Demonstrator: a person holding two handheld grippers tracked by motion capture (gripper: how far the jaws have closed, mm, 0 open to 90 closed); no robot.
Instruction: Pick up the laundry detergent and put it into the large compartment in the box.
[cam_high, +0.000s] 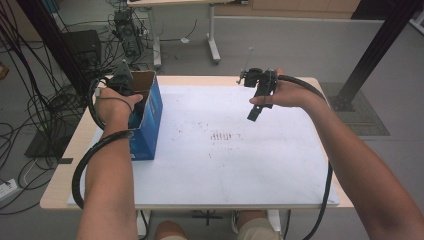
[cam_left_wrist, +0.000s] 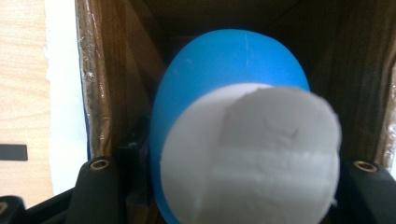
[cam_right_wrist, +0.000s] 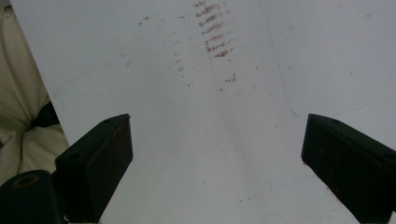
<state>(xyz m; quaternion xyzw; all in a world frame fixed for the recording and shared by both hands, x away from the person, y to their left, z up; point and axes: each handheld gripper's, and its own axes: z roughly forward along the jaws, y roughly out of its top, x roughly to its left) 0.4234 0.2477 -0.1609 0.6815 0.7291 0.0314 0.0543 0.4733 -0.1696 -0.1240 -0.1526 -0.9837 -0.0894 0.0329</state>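
Note:
A blue cardboard box stands open-topped at the left of the white sheet. My left gripper reaches down into it between its brown inner walls. Its jaws are shut on a rounded blue object with a flat white end facing the camera. In the high view the left hand covers that gripper at the box's mouth. My right gripper hangs above the sheet's far right part, pointing down at the sheet. Its jaws stand wide apart, and my right gripper holds nothing.
Reddish-brown smudges mark the middle of the sheet. The wooden table shows bare at its left edge. Cables lie on the floor to the left, another table's legs stand behind, and a black post stands at the right.

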